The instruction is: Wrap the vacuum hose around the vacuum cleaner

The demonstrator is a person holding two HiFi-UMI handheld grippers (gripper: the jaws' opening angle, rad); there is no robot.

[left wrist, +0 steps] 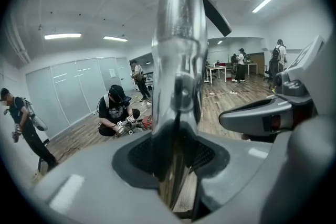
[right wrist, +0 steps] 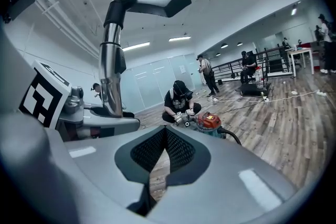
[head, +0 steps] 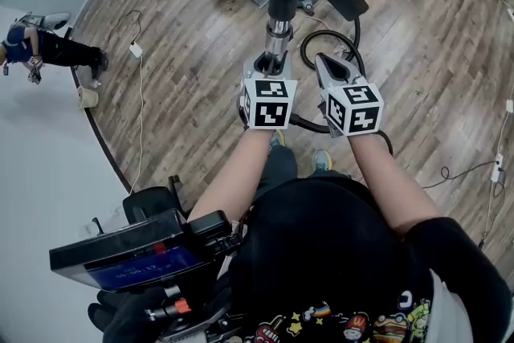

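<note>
**Left gripper**: fingers clamped on the metal wand, which stands near upright at centre frame in the head view. In the left gripper view the tube fills the middle, seated between the pads. The forearm reaches forward and down with the wrist straight.

**Right gripper**: fingers closed together on nothing, just right of the wand. The forearm runs roughly alongside the other.

**Vacuum hose**: a black loop on the wooden floor, right of centre, beyond the right gripper.

**Vacuum cleaner**: red-topped body on the floor, mid-frame in the right gripper view, beside a crouching person and well apart from both grippers.

**Step in hand (judged):** bringing the wand end to the body before any turn is laid.

**Handling:**
- Hold the wand firm and upright so the hose trails unkinked.
- Open the right fingers to gather the slack loop.
- Lay the turns snug round the body, without twist
</note>
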